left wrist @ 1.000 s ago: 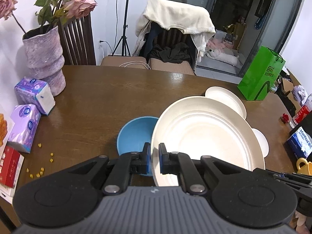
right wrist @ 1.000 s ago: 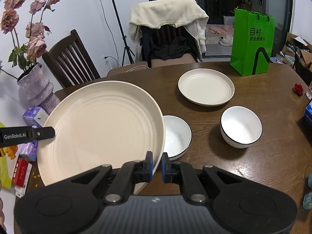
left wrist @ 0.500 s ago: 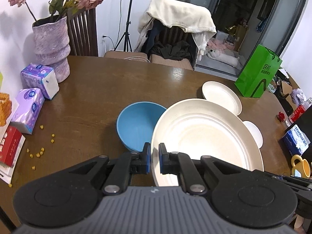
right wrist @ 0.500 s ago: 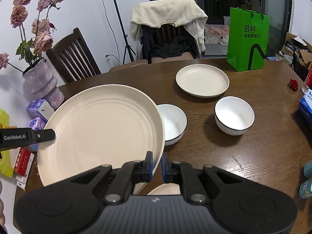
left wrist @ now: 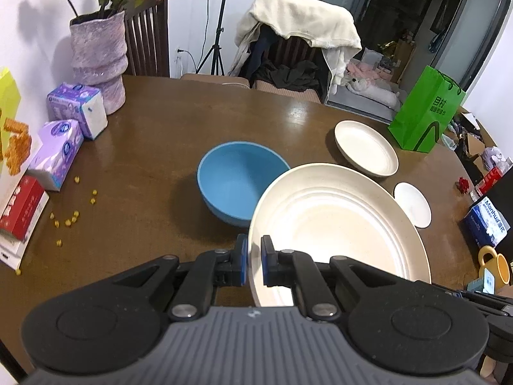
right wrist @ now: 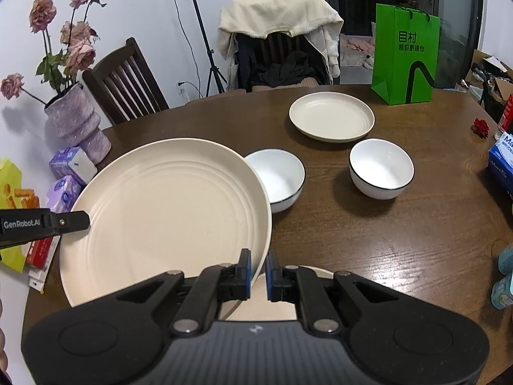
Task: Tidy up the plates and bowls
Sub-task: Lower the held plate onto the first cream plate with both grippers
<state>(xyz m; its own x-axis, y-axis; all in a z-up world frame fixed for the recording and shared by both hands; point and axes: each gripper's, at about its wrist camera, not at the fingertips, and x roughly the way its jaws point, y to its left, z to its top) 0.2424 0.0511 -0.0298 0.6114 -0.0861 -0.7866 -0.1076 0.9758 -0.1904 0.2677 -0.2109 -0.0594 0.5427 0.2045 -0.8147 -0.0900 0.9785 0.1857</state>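
Cream and ridged, the large plate (right wrist: pixel 166 211) hangs above the wooden table (right wrist: pixel 384 243), its hollow face up and tilted, being round with no long axis. The left gripper (left wrist: pixel 253 264) and right gripper (right wrist: pixel 258 276) each pinch opposite rim edges. Uneven pulling could slip it onto the blue bowl (left wrist: pixel 237 179) or the black-rimmed white bowl (right wrist: pixel 279 178) beside it.

Polished dark wood bench (right wrist: pixel 400 240), glossy with glare. Matt, faintly speckled cream big plate (right wrist: pixel 166 215), ridged. Smooth matt blue bowl (left wrist: pixel 239 179), perhaps plastic. Glazed white bowl (right wrist: pixel 381 166). Rough lilac vase (left wrist: pixel 97 54). Shiny green paper bag (right wrist: pixel 405 54). Soft cream cloth (right wrist: pixel 279 16).
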